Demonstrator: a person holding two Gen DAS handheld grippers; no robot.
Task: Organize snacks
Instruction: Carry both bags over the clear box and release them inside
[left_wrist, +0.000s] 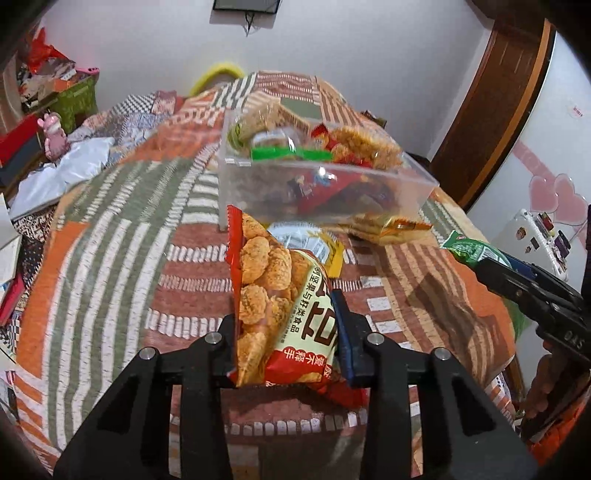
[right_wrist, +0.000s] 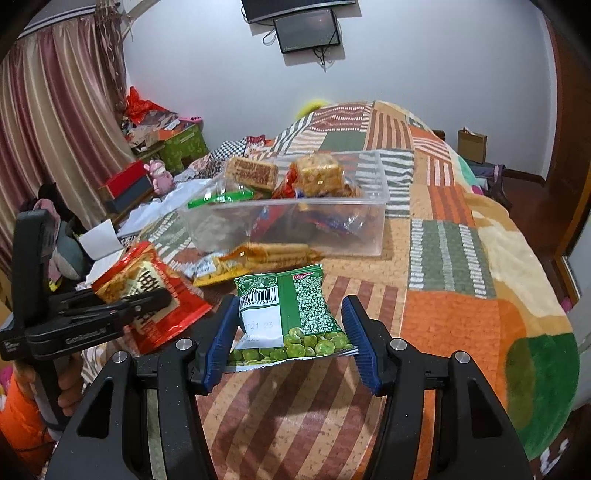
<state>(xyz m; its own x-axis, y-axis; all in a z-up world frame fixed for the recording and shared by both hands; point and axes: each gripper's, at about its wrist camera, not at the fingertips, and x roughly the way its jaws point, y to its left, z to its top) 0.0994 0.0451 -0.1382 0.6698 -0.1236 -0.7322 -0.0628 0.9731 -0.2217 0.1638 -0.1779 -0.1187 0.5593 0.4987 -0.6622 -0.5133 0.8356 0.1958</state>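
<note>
Left fingers (left_wrist: 343, 328) pinch red "坚果" packet (left_wrist: 280, 291); right fingers (right_wrist: 356, 332) pinch barcoded pea packet (right_wrist: 295, 314).

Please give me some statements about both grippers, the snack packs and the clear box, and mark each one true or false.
1. The left gripper holds a red pack. True.
2. The right gripper holds a blue pack. False: it holds a green pea pack.
3. The clear box is empty. False: several snacks are in it.
4. A yellow pack lies on the blanket in front of the box. True.
</note>
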